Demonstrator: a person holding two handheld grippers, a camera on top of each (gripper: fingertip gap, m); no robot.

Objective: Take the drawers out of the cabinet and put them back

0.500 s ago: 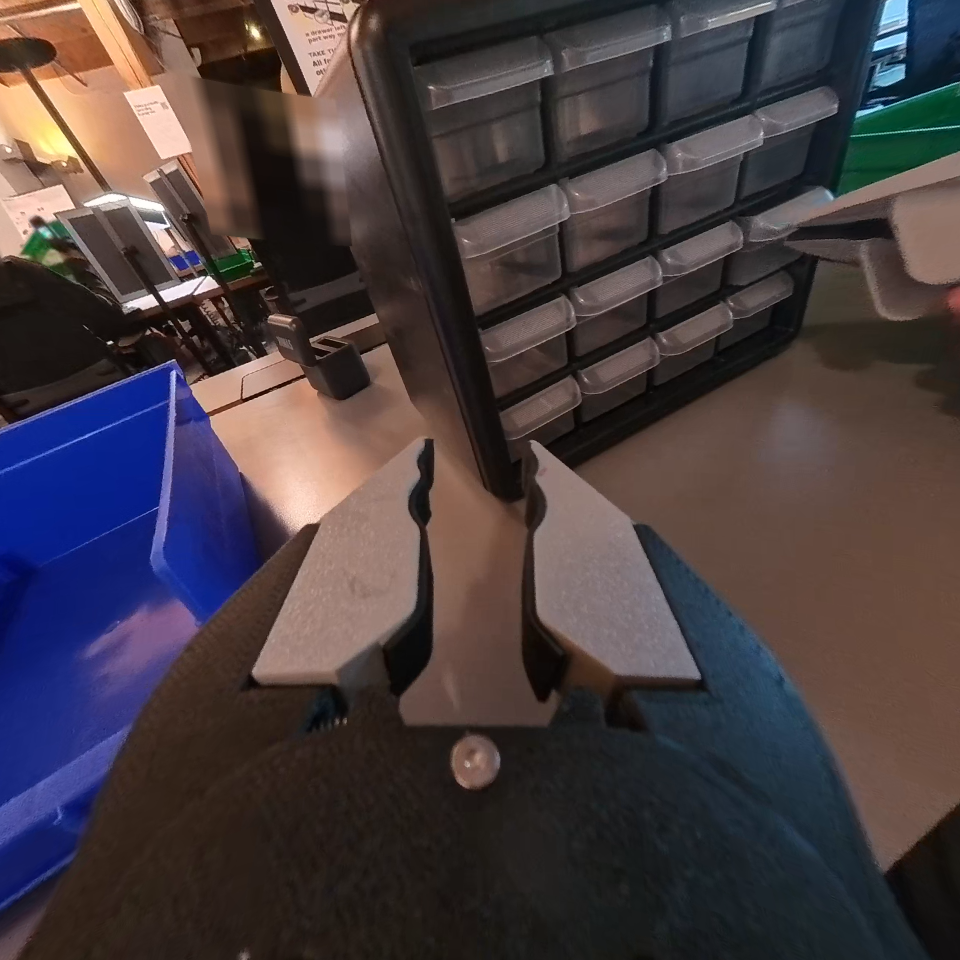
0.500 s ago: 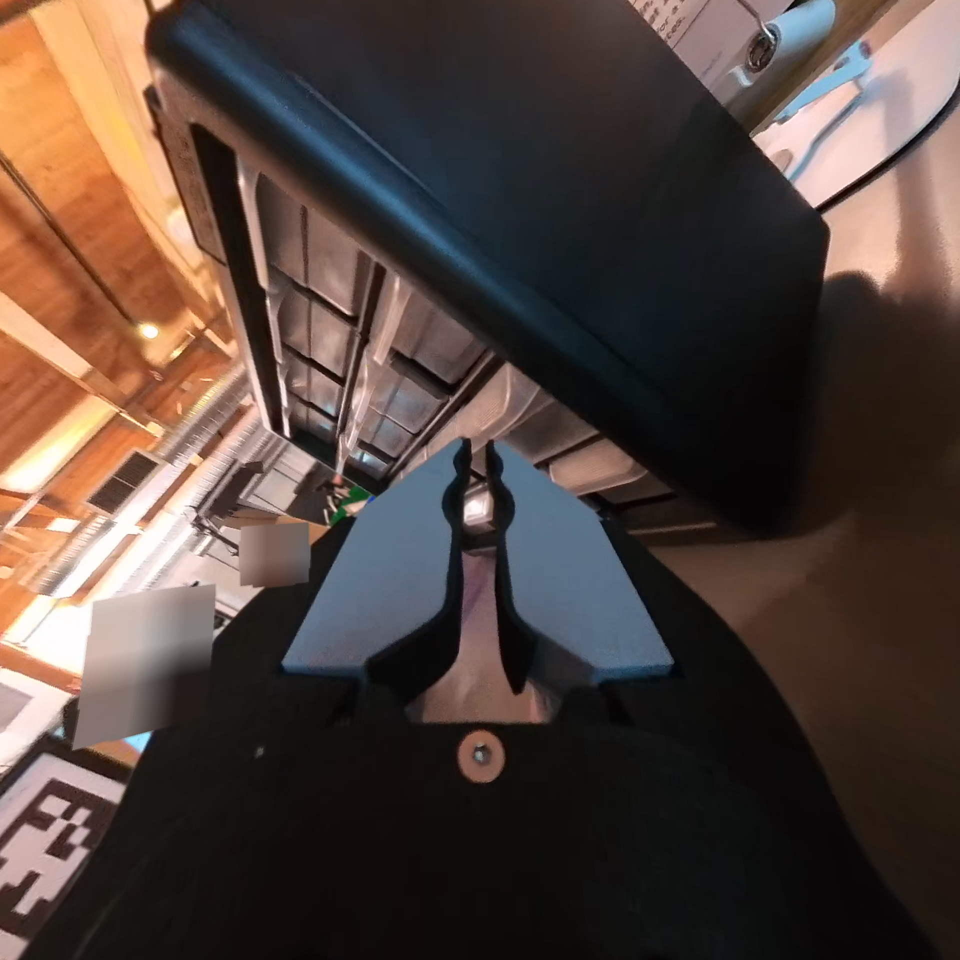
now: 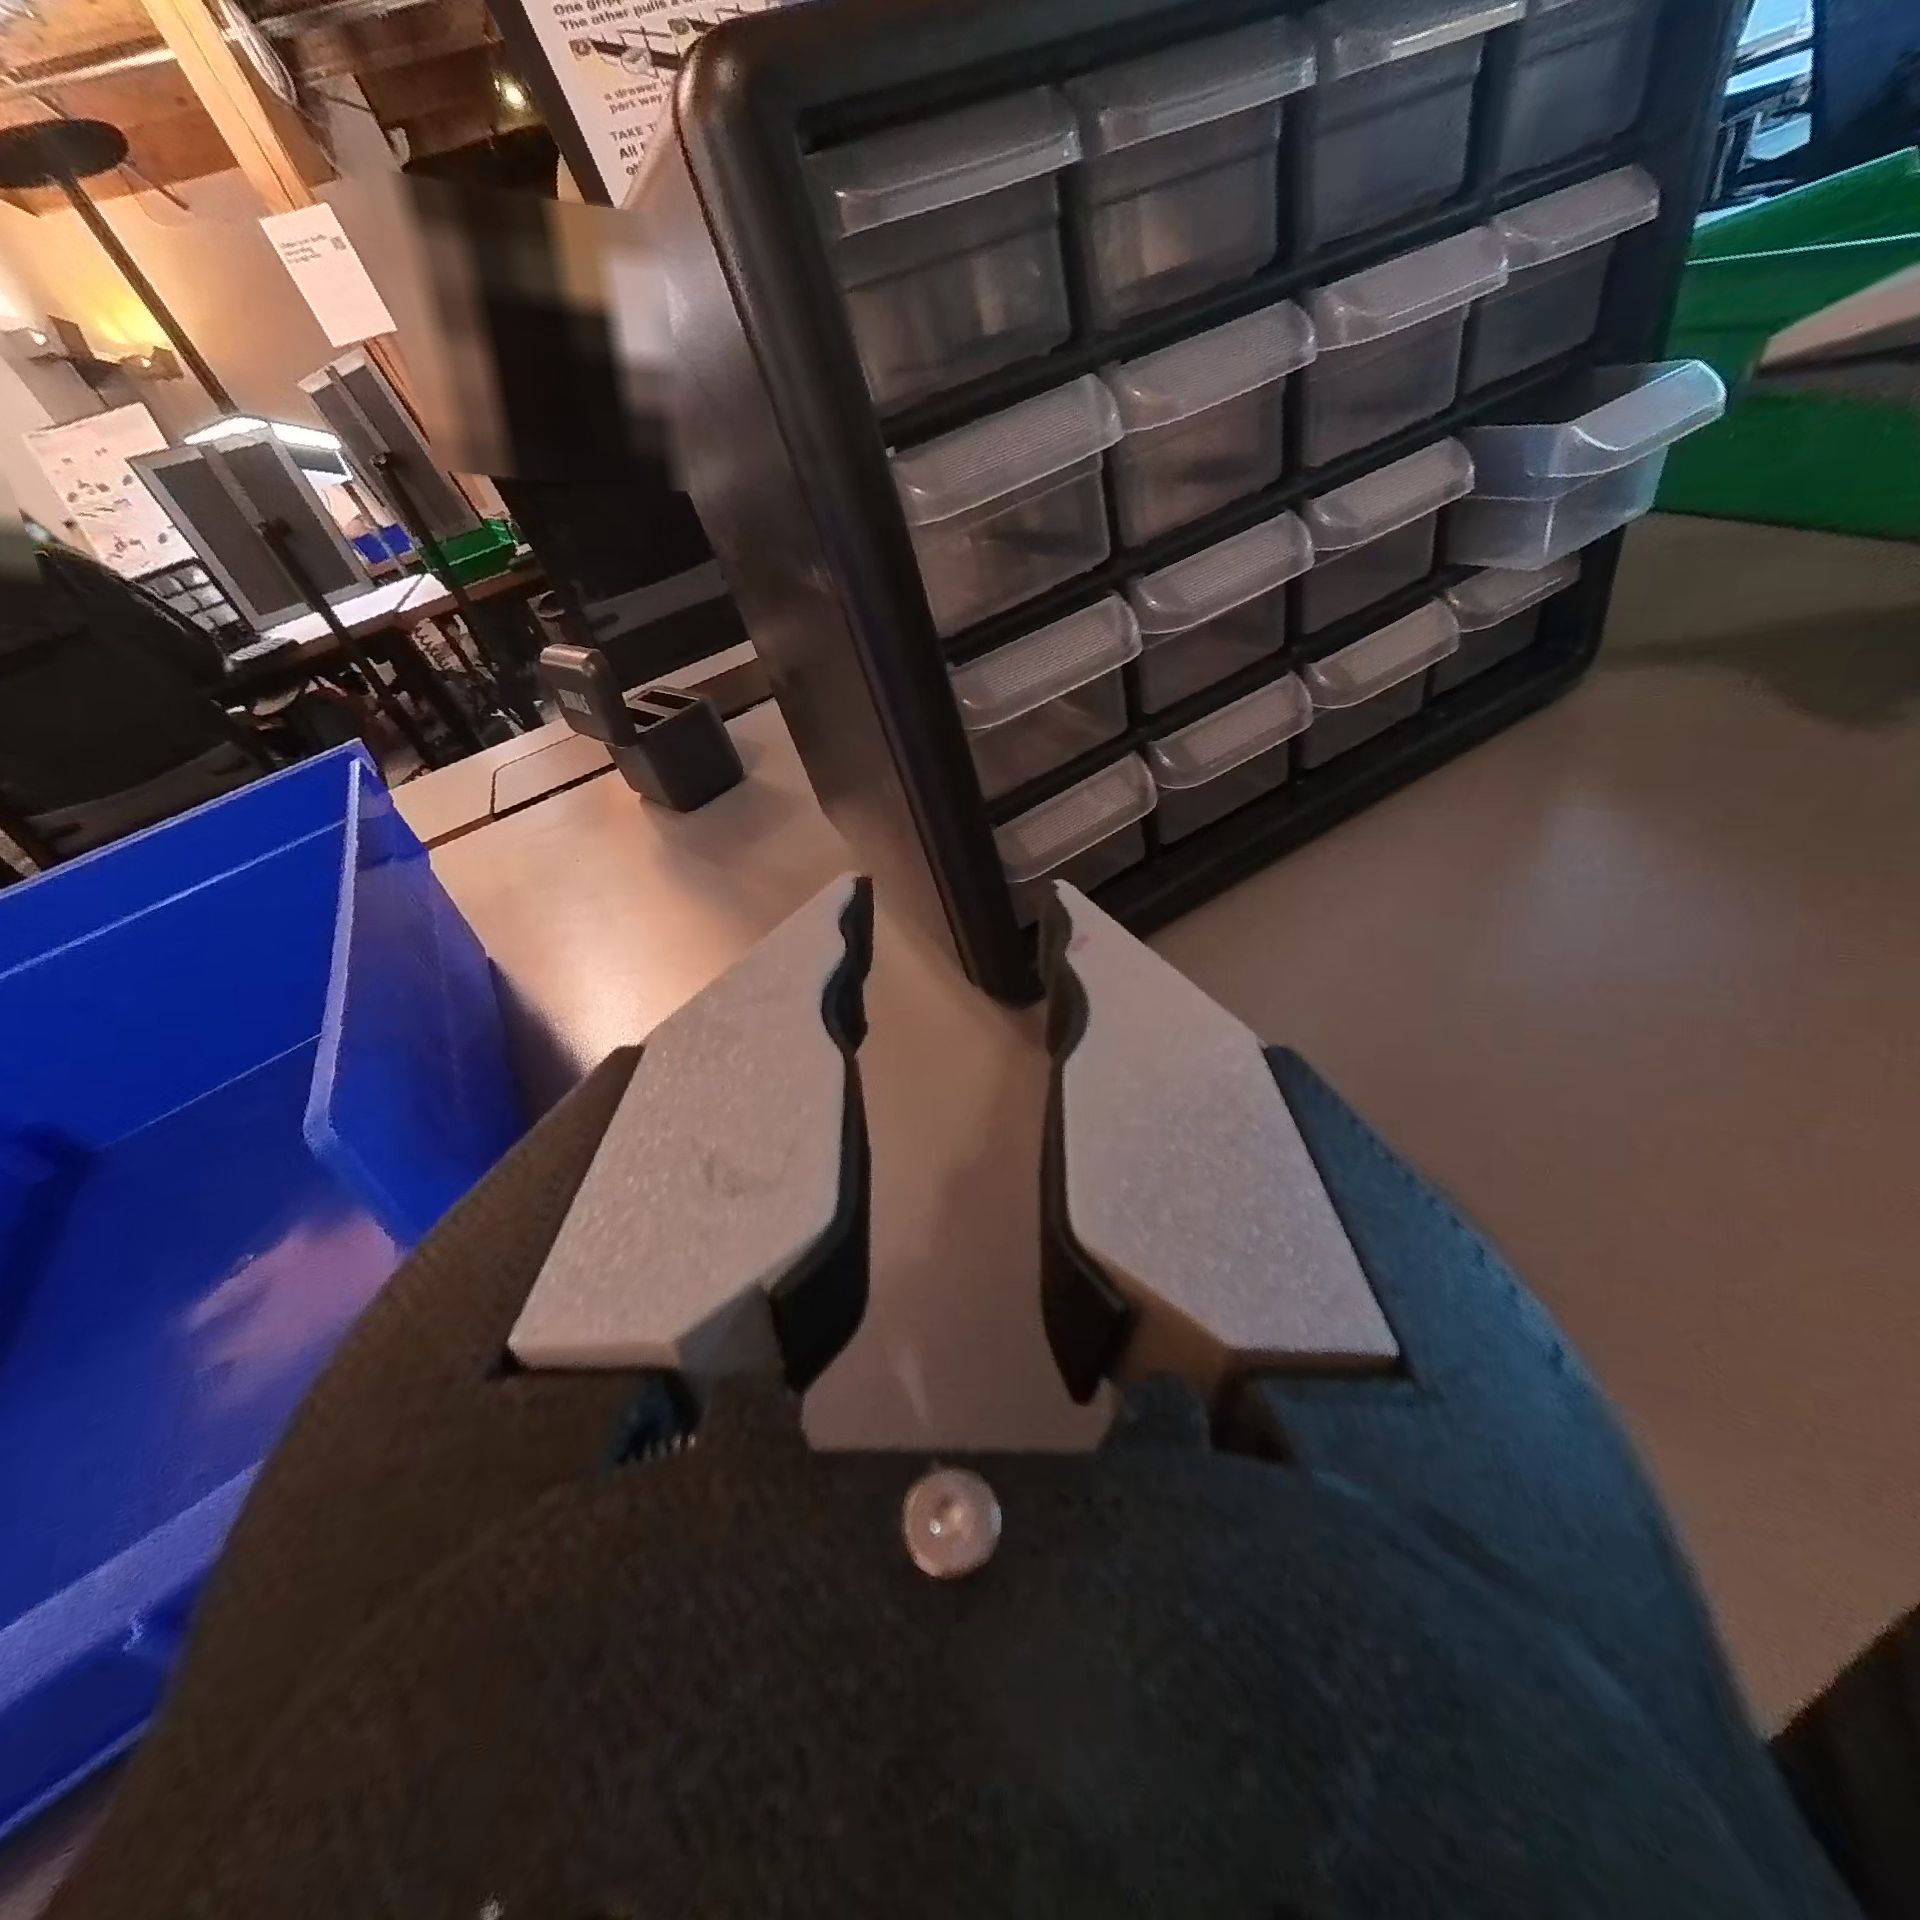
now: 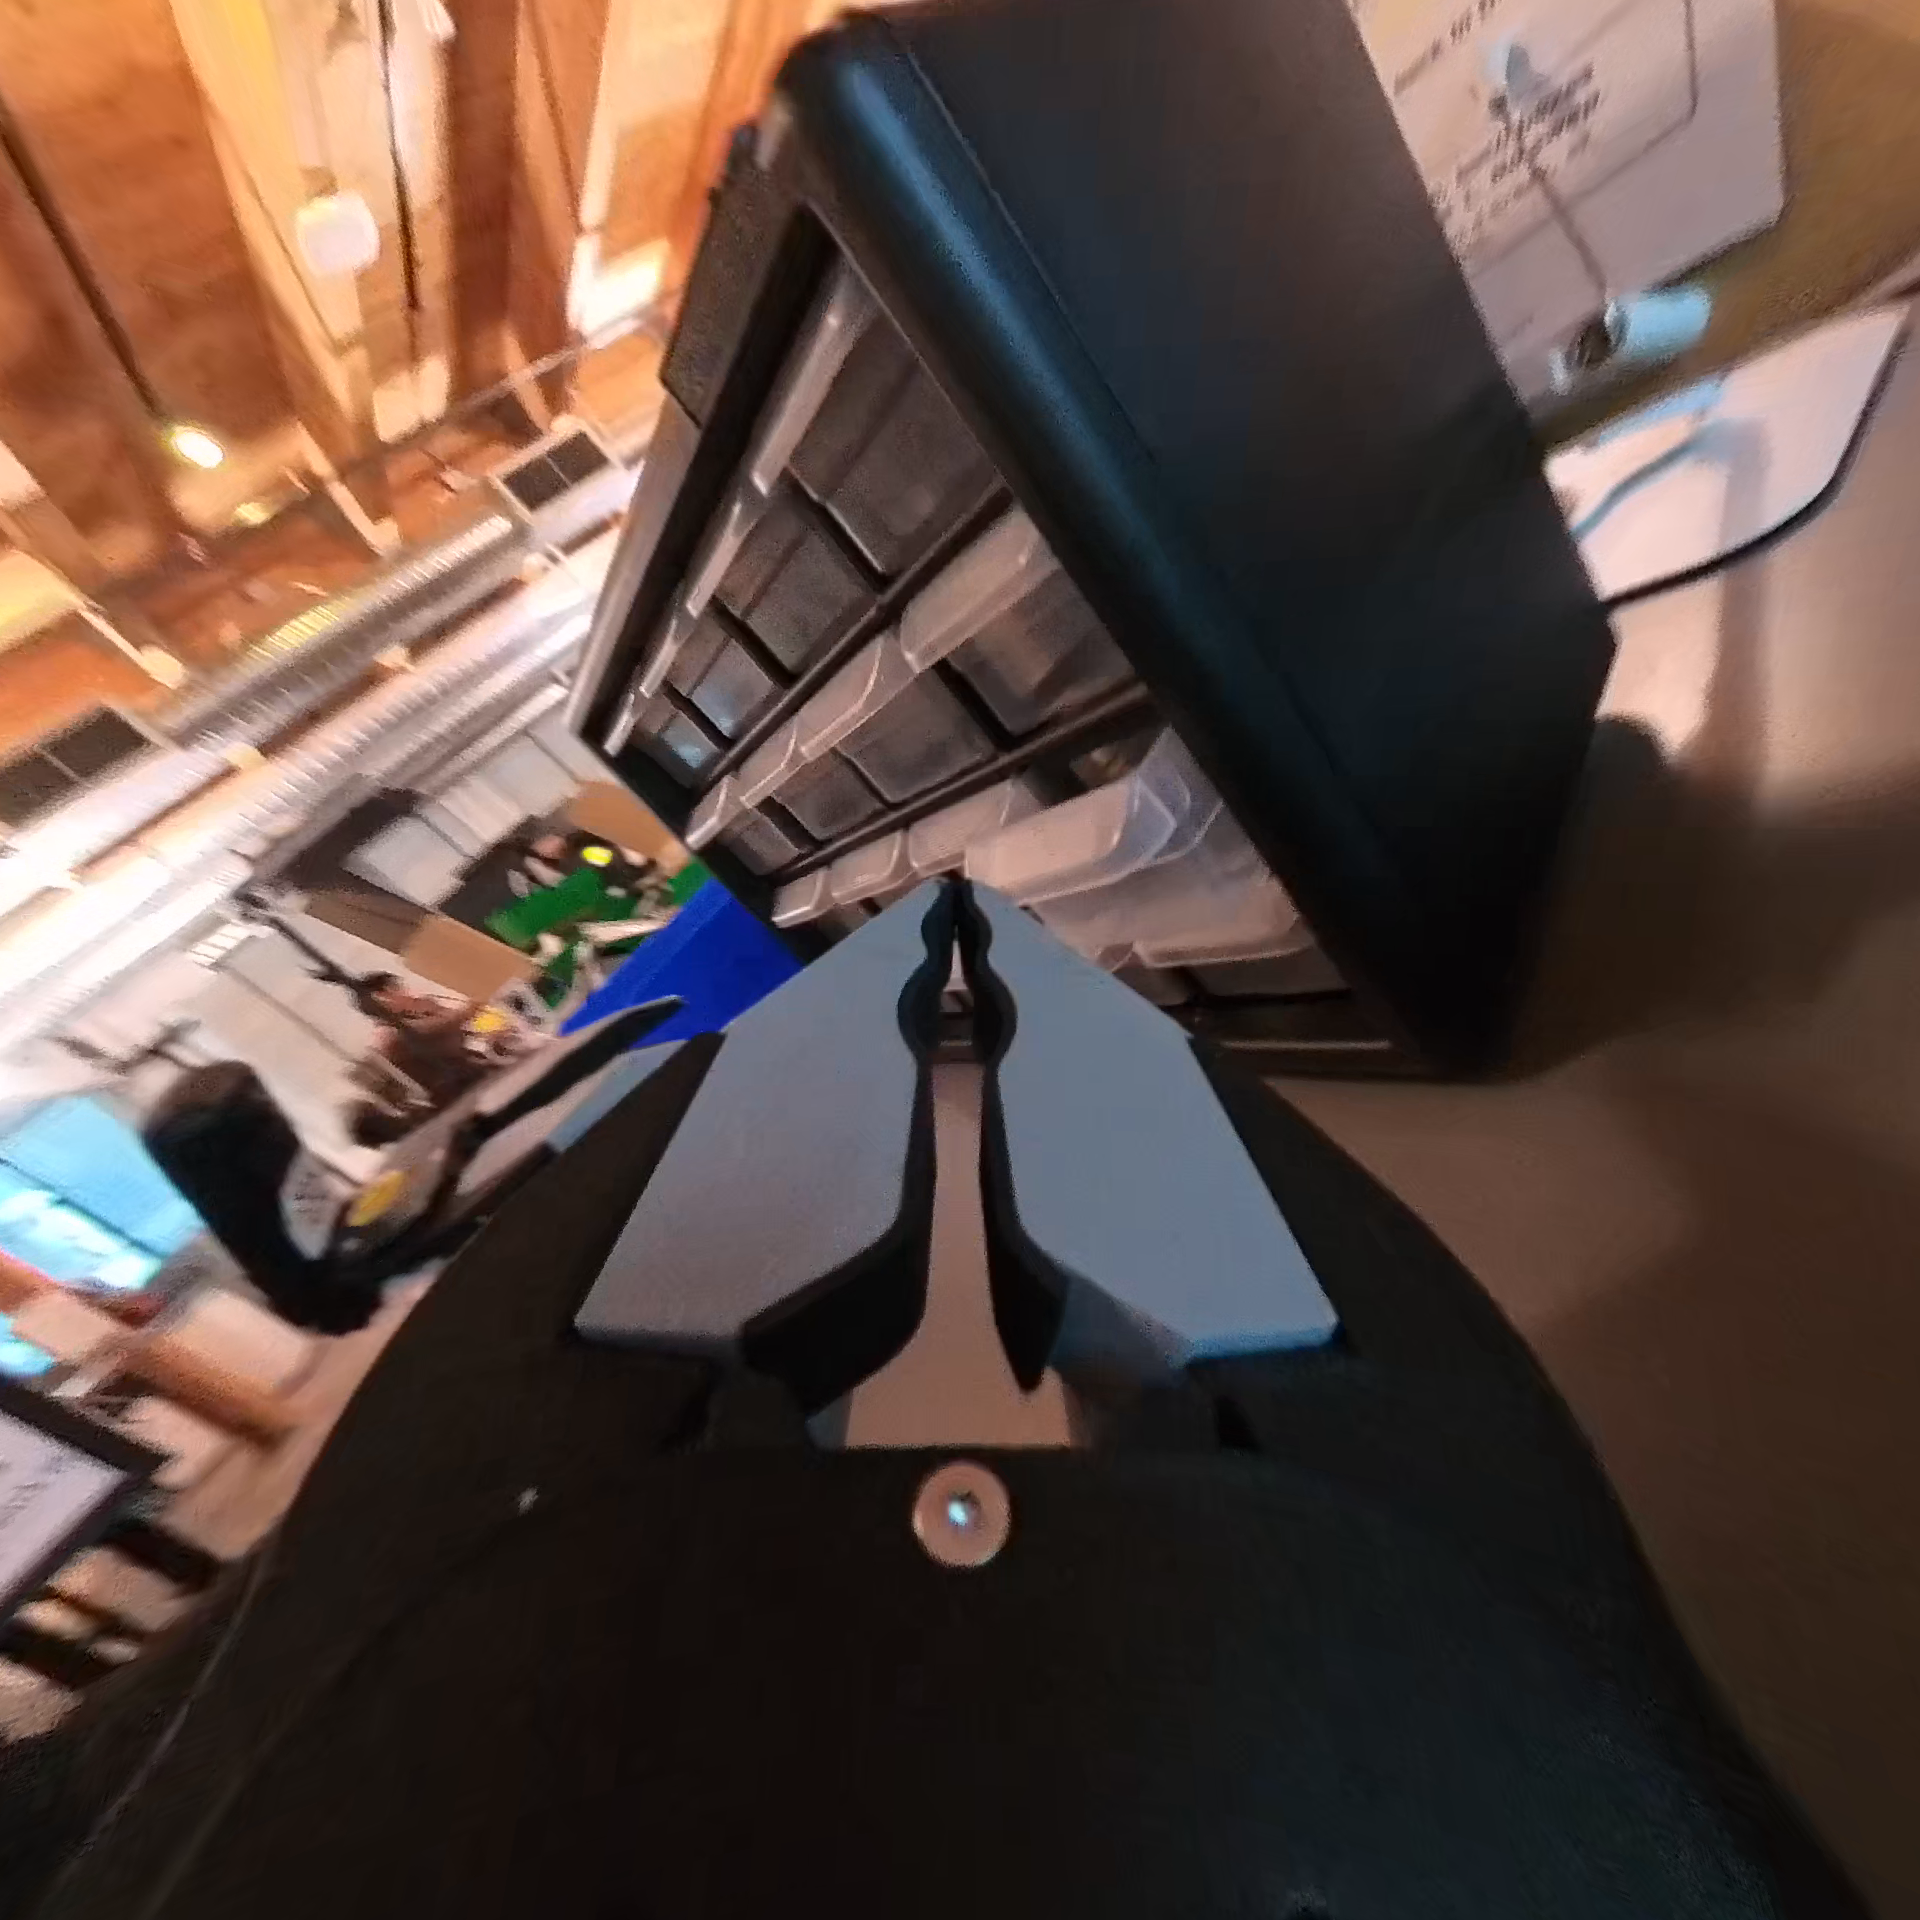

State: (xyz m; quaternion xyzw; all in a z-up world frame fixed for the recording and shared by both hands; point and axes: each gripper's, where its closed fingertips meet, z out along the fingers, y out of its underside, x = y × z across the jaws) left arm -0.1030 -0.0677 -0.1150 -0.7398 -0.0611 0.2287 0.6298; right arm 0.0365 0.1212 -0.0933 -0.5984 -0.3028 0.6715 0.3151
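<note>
The black cabinet (image 3: 769, 343) of clear drawers stands on the tan table (image 3: 1507, 1039). My left gripper (image 3: 956, 925) is closed on its lower front-left corner, one finger on the side wall and one on the front frame. One clear drawer (image 3: 1579, 457), third row down in the right column, sticks partway out; the rest sit flush. In the right wrist view the cabinet (image 4: 1195, 416) appears tilted and the protruding drawer (image 4: 1122, 852) lies just beyond my right gripper (image 4: 956, 899), which is shut and holds nothing. The left gripper also shows blurred in the right wrist view (image 4: 436, 1174).
A blue bin (image 3: 208, 1091) sits close on the left of my left gripper. A green bin (image 3: 1797, 312) stands behind the cabinet on the right. A small grey holder (image 3: 681, 748) stands on the table behind the cabinet's left side. A white sign (image 4: 1558, 135) stands behind the cabinet.
My right gripper has let go of the drawer's lip, drawn back and left the left wrist view. The drawer now stands farther out. My left gripper has stayed on the corner.
</note>
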